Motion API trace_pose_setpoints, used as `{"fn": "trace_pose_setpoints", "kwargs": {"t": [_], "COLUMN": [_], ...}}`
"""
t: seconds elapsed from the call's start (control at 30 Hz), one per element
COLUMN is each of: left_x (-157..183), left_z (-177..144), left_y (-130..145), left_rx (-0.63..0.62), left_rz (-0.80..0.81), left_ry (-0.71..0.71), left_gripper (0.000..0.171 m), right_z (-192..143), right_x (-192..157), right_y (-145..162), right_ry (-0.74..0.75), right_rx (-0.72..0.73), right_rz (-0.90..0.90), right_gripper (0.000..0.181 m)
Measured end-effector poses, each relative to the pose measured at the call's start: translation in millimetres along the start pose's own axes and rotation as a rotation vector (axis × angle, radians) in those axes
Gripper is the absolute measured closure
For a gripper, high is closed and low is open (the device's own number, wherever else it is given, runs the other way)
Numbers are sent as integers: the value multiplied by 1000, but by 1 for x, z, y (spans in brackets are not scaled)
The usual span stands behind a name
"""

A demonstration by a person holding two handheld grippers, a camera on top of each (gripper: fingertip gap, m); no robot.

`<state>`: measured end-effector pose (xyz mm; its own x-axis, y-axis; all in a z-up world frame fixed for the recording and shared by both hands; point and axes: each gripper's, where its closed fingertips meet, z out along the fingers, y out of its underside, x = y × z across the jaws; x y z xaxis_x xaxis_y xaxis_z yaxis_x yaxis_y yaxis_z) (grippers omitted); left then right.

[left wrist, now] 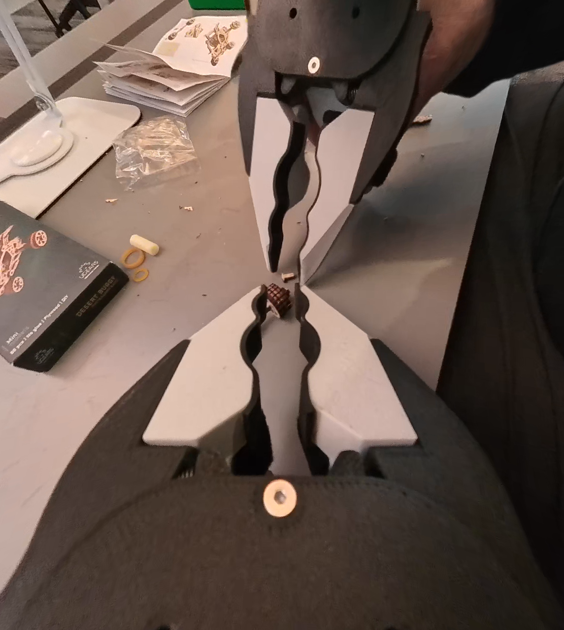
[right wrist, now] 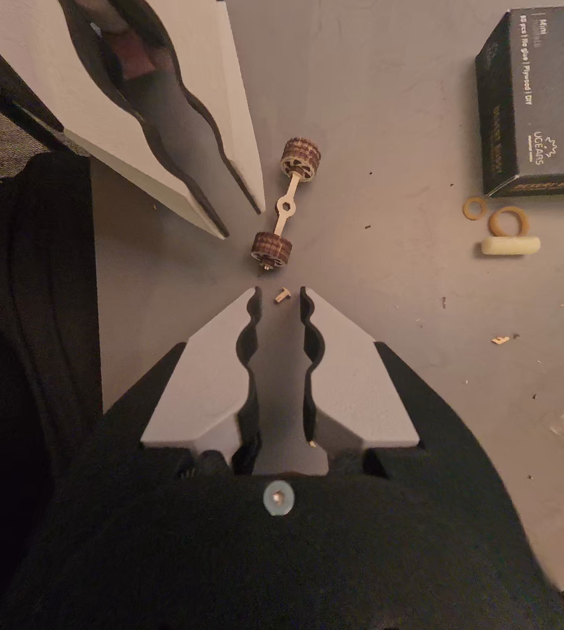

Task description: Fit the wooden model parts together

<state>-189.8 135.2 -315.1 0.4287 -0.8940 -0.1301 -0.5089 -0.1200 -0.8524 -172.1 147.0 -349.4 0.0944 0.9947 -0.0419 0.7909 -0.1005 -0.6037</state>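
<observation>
A wooden axle (right wrist: 284, 204) with a dark ridged wheel (right wrist: 301, 157) at its far end and another (right wrist: 271, 250) at its near end lies on the grey table (right wrist: 376, 272). A tiny pale wooden peg (right wrist: 282, 295) lies on the table between the tips of my right gripper (right wrist: 280, 289), which is open. My left gripper (right wrist: 243, 222) is open and empty, with its tips just left of the axle. In the left wrist view one wheel (left wrist: 279, 300) shows between the tips of my left gripper (left wrist: 279, 289). The right gripper (left wrist: 286, 269) points down at the peg (left wrist: 286, 275).
A dark kit box (left wrist: 35, 289), two rubber rings (left wrist: 133, 258) and a white cylinder (left wrist: 144, 244) lie to the left. Farther back are a plastic bag of parts (left wrist: 153, 150), instruction booklets (left wrist: 161, 81) and a white stand base (left wrist: 52, 136). A person's dark clothing (left wrist: 529, 306) is at the table's right edge. About 4 centimeters separates my left fingertips from my right.
</observation>
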Motion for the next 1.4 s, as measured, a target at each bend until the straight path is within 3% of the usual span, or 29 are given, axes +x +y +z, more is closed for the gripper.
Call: {"fn": "trace_pose_setpoints", "kwargs": {"t": [0.1, 0.27, 0.5, 0.6, 0.8, 1.2, 1.4], "left_x": [0, 0, 6, 21, 29, 40, 43], "left_z": [0, 2, 0, -5, -11, -15, -13], "left_y": [1, -3, -34, -48, -71, -82, -80], "left_rx": [1, 14, 87, 108, 137, 194, 165], "left_rz": [-10, 2, 208, 352, 477, 576, 610], "left_ry": [-2, -4, -52, 18, 63, 11, 2], "left_gripper": [159, 158, 156, 160, 167, 169, 171], "right_z": [2, -3, -51, -70, -88, -100, -98], "right_x": [4, 2, -19, -27, -42, -50, -52], "right_y": [3, 3, -34, -42, -49, -49, -45], "right_ry": [57, 25, -358, -508, -693, -864, -871], "right_rx": [-7, 42, 359, 413, 418, 400, 360], "right_rz": [39, 117, 397, 428, 413, 500, 522], "right_gripper": [177, 179, 179, 179, 179, 179, 179]}}
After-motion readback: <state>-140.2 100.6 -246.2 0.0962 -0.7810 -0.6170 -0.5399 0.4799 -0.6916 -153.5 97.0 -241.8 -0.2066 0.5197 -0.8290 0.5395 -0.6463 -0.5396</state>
